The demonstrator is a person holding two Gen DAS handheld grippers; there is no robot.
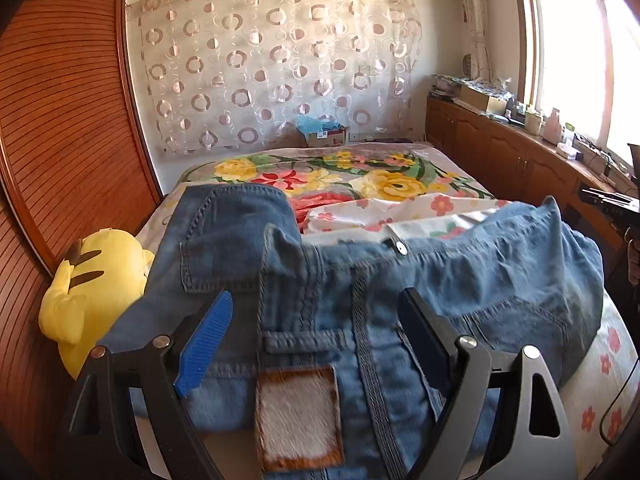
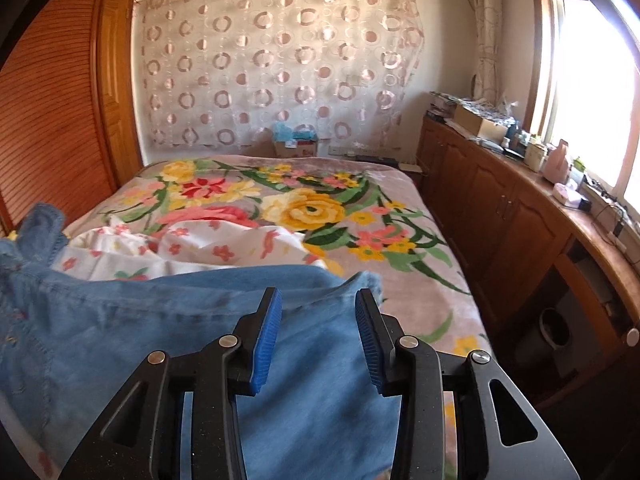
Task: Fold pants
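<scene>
Blue jeans [image 1: 360,280] heaped on the flowered bed [image 2: 360,216], waistband under the left gripper [image 1: 316,312], jaws wide apart, gripping nothing; right gripper [image 2: 318,308] part open over denim, holding nothing

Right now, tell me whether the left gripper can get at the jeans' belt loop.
Probably yes. The left gripper is open, and the belt loop lies between its fingers on top of the jeans, with nothing covering it.

We see a bright window [image 2: 592,92] above wooden cabinets [image 2: 492,208], a ring-patterned curtain [image 1: 276,60] and a slatted wardrobe [image 1: 60,128].
</scene>
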